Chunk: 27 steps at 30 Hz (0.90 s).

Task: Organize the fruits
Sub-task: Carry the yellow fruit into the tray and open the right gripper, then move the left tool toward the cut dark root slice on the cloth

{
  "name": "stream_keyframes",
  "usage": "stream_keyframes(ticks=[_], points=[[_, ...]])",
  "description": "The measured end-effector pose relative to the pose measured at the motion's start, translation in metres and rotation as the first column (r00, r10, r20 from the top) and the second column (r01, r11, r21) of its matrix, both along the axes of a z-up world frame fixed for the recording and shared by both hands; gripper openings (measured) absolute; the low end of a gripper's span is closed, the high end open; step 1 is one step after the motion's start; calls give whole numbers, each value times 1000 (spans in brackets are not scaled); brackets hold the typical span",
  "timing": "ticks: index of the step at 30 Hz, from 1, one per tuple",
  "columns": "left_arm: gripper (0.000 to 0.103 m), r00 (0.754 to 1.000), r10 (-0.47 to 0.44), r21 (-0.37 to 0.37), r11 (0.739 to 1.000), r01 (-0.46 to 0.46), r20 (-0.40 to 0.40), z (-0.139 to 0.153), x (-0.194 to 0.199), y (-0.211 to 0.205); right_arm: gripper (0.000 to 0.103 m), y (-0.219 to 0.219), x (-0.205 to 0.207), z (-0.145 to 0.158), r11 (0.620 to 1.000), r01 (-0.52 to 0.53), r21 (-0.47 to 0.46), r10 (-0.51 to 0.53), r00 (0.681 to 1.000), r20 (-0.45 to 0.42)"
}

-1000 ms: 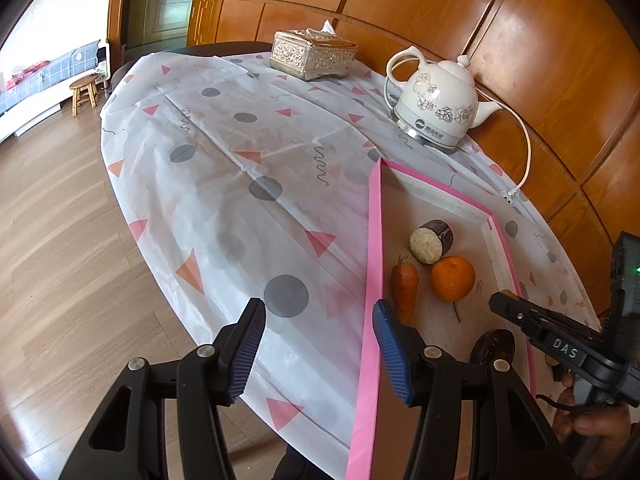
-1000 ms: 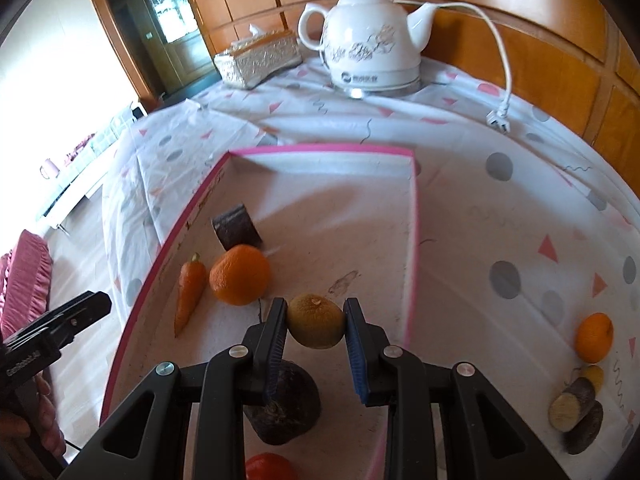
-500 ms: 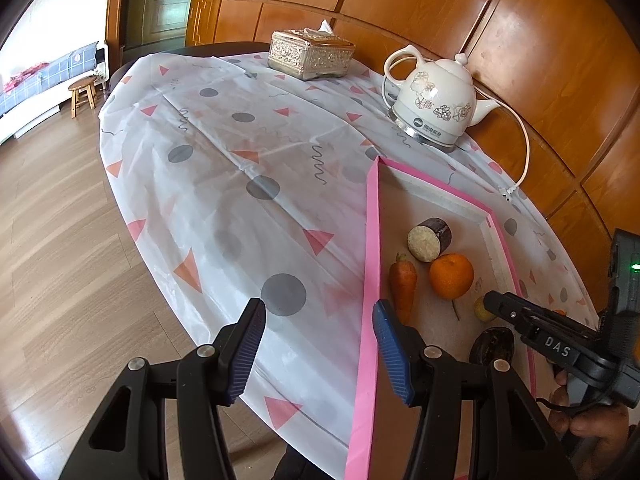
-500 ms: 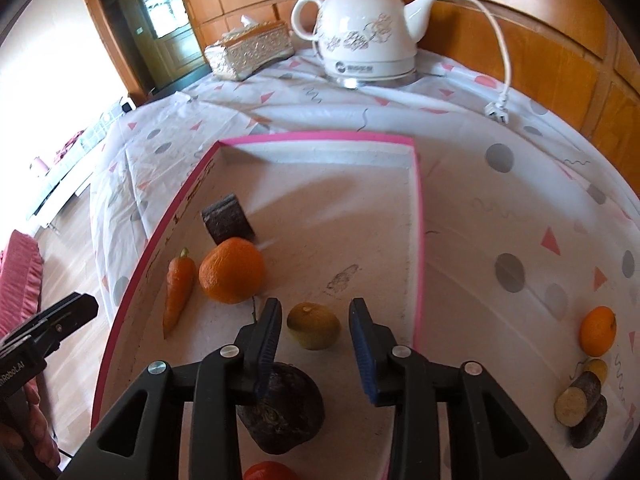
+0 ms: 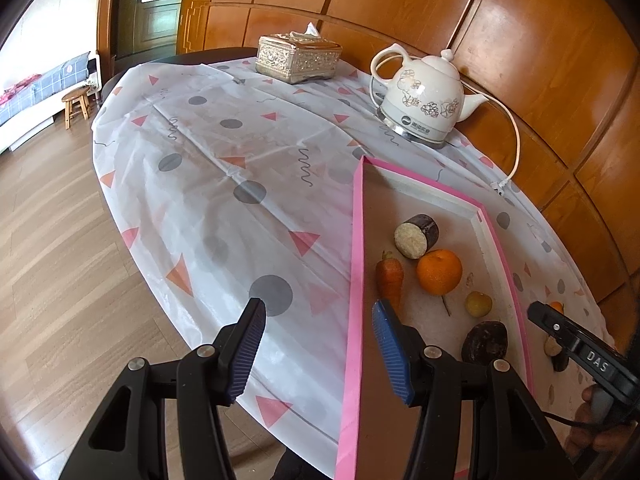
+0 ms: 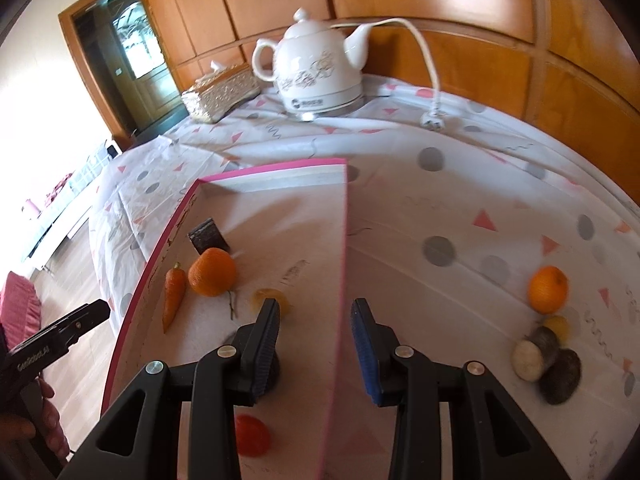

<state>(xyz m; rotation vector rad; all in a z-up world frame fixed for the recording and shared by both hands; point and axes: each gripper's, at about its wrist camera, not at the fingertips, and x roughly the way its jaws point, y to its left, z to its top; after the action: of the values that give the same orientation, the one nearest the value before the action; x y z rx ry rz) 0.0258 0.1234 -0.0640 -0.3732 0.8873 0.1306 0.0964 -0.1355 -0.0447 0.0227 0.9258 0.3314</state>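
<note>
Wood-panelled walls back a round table [image 5: 208,184] under a white cloth printed with grey dots and pink triangles; plank floor at frame left. At the upper centre of both views: a silver tissue box [image 5: 298,58], a white floral kettle [image 5: 424,108] and its cord with the plug lying loose [image 6: 434,122].

Tray [image 5: 356,240], pink-rimmed, right of centre in your left view. In it: a cut dark root with pale face [image 5: 416,236], a carrot [image 5: 390,280], an orange [image 5: 439,272] touching neither, a small yellow-green fruit [image 5: 478,304], a dark lump [image 5: 485,342] and a red piece [image 6: 251,434] near the bottom edge.

On the cloth, right edge of your right view: a second orange [image 6: 548,289], a yellow fruit [image 6: 558,326], a cut root [image 6: 534,354] and a dark lump [image 6: 560,376], bunched together.

Your left gripper [image 5: 318,354] stands wide apart, holding nothing, straddling the tray's rim.

Your right gripper [image 6: 316,344], a second ago closed round the yellow-green fruit, now gapes empty over the tray's right rim; the fruit rests on the tray floor just left of its left finger.
</note>
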Motion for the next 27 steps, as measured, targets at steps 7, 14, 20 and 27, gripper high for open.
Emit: stream_keyframes(ticks=[7, 14, 20, 27], points=[[57, 1000, -24, 11, 1000, 24, 6, 3, 0, -7, 38, -46, -20, 8, 994, 104, 18, -104, 994, 26], [57, 999, -52, 23, 998, 52, 9, 6, 0, -16, 40, -105, -38, 7, 966, 254, 42, -255, 967, 19], [57, 997, -73, 32, 997, 73, 13, 9, 1, -22, 41, -158, -60, 1, 918, 395, 25, -396, 918, 18], [57, 994, -105, 43, 994, 104, 18, 12, 3, -32, 41, -220, -88, -10, 820, 572, -29, -572, 820, 19]])
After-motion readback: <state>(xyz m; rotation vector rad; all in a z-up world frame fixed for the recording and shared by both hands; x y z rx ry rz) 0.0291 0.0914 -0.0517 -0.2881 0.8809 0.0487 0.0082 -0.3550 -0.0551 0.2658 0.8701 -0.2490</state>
